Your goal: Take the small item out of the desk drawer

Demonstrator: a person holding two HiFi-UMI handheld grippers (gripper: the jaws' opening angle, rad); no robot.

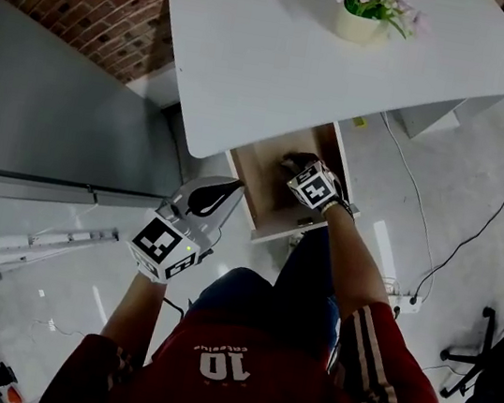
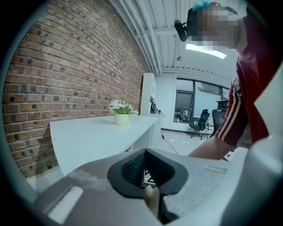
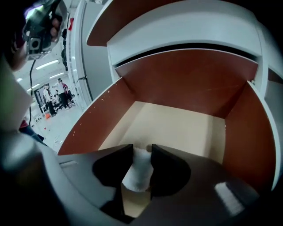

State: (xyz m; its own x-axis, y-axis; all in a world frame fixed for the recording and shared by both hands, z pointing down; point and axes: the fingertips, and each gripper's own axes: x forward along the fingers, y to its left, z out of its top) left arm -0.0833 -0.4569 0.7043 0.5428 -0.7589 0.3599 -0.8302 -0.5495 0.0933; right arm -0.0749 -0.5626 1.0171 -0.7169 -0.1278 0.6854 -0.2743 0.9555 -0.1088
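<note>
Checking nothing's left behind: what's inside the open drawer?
One small white item, between the jaws of the right hand-held gripper, on the drawer bottom. The gripper covers the near end.

the small white item (image 3: 138, 173) lies in the open wooden drawer (image 3: 185, 79).

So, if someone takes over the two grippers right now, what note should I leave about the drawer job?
Left gripper: shut, empty, held off to the side of the white desk.
Right gripper: down inside the open drawer, jaws closed on the small white item.
Done: drawer is open, item looks gripped.
Left: lift the item up and out of the drawer.
</note>
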